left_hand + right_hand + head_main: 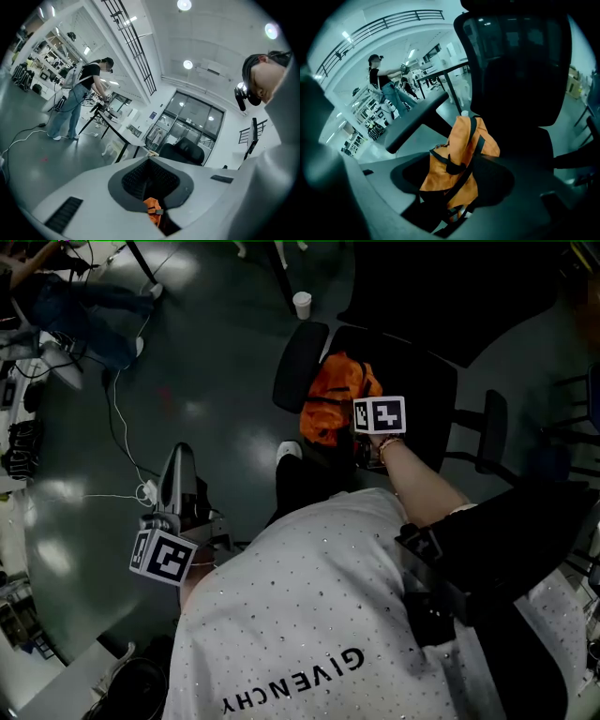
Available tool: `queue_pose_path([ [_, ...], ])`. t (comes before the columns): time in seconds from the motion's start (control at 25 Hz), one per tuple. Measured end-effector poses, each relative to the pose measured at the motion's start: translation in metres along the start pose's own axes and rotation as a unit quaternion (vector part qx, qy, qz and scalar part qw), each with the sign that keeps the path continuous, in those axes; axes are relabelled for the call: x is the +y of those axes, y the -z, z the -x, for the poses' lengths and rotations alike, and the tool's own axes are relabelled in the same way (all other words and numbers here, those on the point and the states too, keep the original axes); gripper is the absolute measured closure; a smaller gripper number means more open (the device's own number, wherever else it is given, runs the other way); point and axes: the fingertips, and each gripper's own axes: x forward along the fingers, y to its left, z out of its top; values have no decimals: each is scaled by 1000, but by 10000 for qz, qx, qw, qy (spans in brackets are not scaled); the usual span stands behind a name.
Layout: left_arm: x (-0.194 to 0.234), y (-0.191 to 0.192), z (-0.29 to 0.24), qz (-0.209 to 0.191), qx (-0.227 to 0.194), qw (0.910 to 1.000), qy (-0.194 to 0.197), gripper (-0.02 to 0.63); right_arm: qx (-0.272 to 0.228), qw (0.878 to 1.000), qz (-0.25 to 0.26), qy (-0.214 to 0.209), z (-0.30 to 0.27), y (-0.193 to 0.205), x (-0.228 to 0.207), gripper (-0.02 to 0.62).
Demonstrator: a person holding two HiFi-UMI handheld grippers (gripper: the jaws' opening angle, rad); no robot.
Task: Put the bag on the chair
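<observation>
Orange fabric bag [337,401] with black straps, one only, sits on the seat of the single black office chair [427,381]. Of the two grippers, the right gripper [457,168] stands wide with the bag between its jaws. The left gripper [178,474], well apart, has its jaws together. One white paper cup [302,304] stands beyond the chair.

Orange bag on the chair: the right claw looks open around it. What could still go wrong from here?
1. The orange bag stands upright on the office chair's seat, close to the armrest. With nothing holding it, it might slump or tip off that side.
2. Its black straps hang between the jaws of the open right claw. Pulling back could snag one and drag the bag along.
</observation>
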Motion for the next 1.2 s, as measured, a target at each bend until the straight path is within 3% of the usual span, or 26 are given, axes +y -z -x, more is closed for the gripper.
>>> queue_pose_path([
  [0.2,-19,-13,8,1,-187,9997,184,604,-483,9984,36,-303,33,-29,19,307],
  [0.28,-30,-13,10,6,-261,9992,297,604,-602,9975,122,-346,45,-35,18,341],
  [0.48,-49,-2,17,-89,-317,9982,495,604,-1022,9929,403,-453,76,-45,18,344],
  [0.52,-51,3,19,-69,-314,9983,492,604,-1163,9907,523,-484,84,-46,18,371],
  [0.64,-63,27,29,40,-230,9985,490,604,-1602,9818,904,-479,111,-44,13,580],
  [0.88,-86,61,56,150,91,9990,422,604,-2047,9697,920,-969,159,-39,23,591],
  [1.04,-90,56,75,-1,50,9993,365,604,-2228,9627,921,-1228,179,-43,34,591],
  [1.2,-97,41,93,-142,-21,9989,449,604,-2168,9659,817,-1154,194,-25,30,592],
])
